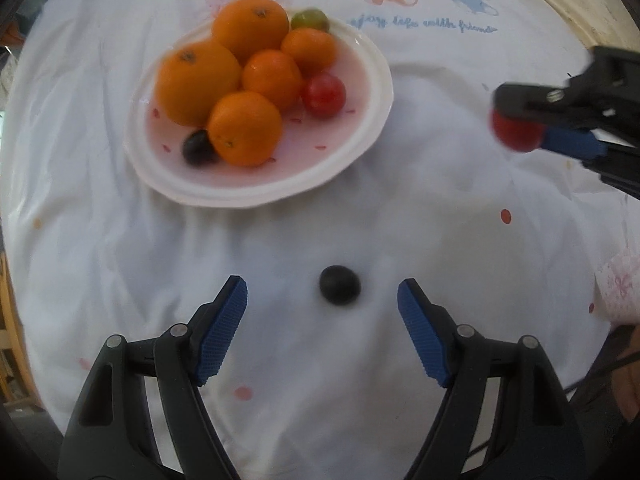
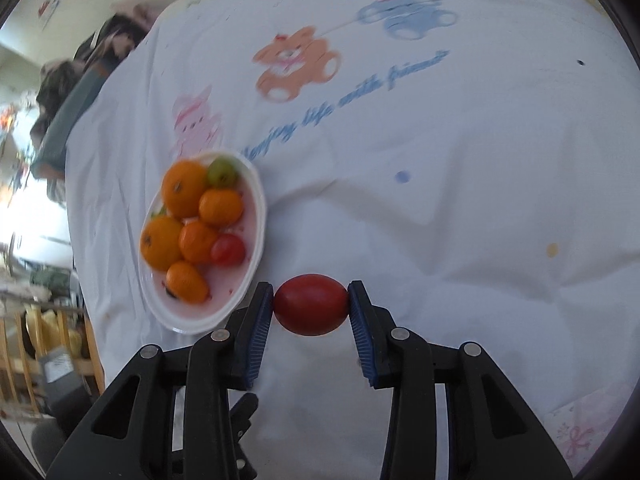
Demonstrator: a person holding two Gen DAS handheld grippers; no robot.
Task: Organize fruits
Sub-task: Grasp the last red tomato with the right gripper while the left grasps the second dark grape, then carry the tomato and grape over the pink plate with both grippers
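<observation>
Left gripper (image 1: 322,300): jaws spread, dark grape (image 1: 339,290) between, untouched | right gripper (image 2: 311,309): pinching red tomato (image 2: 311,309)

A white cloth (image 1: 420,184) printed with cartoon bears and blue script covers the bench. In the left wrist view, a white plate (image 1: 372,80) heaped with fruit rests on it at upper left of centre, and a small dark grape (image 1: 339,285) lies alone on the cloth at lower centre.
</observation>
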